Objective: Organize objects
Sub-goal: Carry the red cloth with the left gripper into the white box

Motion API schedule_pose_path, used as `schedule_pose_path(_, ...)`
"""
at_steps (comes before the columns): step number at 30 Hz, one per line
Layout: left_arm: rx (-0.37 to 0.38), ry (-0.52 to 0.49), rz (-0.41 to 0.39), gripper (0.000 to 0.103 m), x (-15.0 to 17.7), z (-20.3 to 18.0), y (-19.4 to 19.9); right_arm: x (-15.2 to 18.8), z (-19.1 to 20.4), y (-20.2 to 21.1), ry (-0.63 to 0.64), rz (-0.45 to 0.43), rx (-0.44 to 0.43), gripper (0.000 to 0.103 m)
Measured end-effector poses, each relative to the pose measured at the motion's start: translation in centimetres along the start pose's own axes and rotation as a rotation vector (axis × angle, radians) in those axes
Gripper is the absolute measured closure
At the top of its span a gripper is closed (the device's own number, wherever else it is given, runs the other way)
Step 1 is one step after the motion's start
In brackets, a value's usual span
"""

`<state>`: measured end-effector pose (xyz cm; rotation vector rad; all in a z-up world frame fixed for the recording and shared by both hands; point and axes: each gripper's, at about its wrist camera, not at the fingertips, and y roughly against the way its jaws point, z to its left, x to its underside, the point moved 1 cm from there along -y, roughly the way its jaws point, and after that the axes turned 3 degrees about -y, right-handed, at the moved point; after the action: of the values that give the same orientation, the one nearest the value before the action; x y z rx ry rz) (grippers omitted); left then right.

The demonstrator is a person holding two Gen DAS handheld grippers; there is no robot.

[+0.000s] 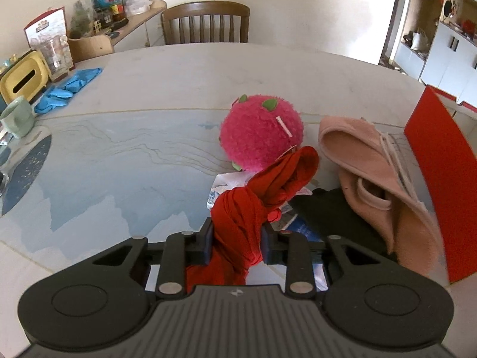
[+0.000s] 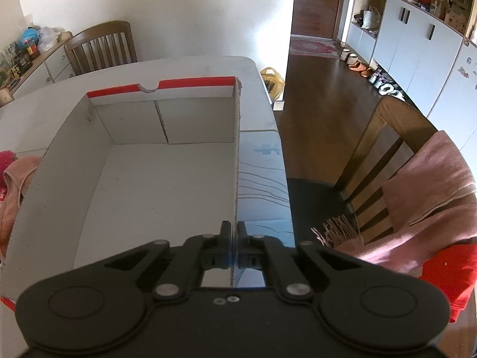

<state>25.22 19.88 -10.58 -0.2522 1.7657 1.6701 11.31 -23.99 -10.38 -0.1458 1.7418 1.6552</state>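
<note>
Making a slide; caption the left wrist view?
Left claw shut on a knotted red cloth, beside pink plush toy.

A brown wooden slat-back chair (image 1: 205, 22) stands at the far edge of the pale marble-patterned table (image 1: 125, 155). On the table's left side lie crumpled blue gloves (image 1: 67, 89), beside a yellow tissue box (image 1: 22, 79) and a pale green mug (image 1: 18, 116). A pink fringed scarf (image 2: 423, 203), possibly wool, drapes another wooden chair (image 2: 384, 137).
</note>
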Motion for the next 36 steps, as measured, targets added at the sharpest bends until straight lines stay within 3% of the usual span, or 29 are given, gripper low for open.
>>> schedule_pose_path(8,0.051,0.006,-0.027,0.075,-1.5,-3.0,4.2,0.0,-0.1,0.0,-0.004,0.001,-0.006,0.101)
schedule_pose_path(19,0.302,-0.127,-0.075,0.075,-5.6,-13.6,6.8,-0.1,-0.3,0.1,-0.01,0.003,-0.022,0.1)
schedule_pose_path(23,0.349,-0.191,-0.069,0.075,-7.0,-17.8,6.3,0.0,-0.3,0.1,-0.013,0.005,-0.026,0.1)
schedule_pose_path(36,0.373,-0.349,-0.01,0.075,-10.2,-28.7,2.5,-0.1,-0.2,0.1,-0.016,0.011,-0.027,0.1)
